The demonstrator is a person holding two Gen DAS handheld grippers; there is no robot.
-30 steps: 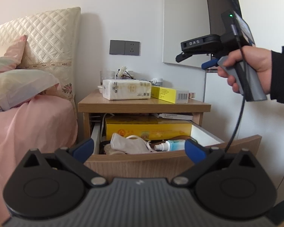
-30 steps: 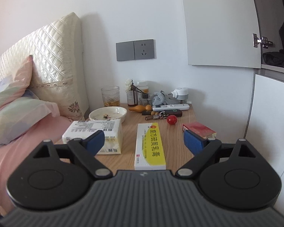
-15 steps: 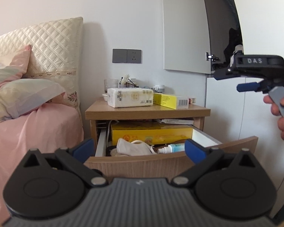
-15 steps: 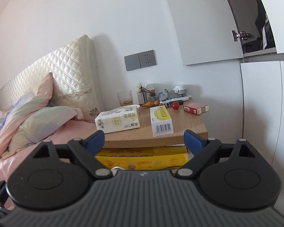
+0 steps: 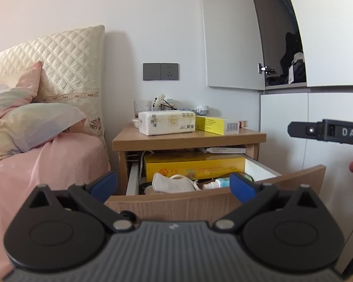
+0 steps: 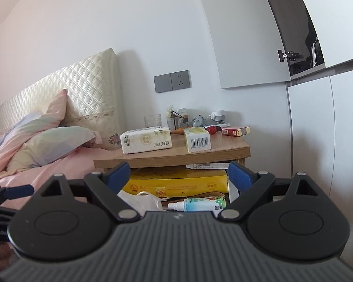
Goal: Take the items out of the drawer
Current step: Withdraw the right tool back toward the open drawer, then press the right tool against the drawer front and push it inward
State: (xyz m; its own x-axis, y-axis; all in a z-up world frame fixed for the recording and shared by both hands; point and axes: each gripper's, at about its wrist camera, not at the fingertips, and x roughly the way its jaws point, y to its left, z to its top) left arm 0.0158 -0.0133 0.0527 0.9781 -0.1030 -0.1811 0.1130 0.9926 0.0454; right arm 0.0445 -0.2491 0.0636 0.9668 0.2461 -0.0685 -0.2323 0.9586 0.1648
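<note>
The left tool (image 5: 173,185) hangs spread-fingered before the open wooden drawer (image 5: 200,203), where a white spray bottle (image 5: 217,183) lies beside a yellow box (image 5: 195,166).

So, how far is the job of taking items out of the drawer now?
Done: the drawer stands open. In hand: nothing; the left tongs and right tongs are open and empty, facing it. Left: everything, as the spray bottle, the white face mask and the yellow box lie inside.
</note>
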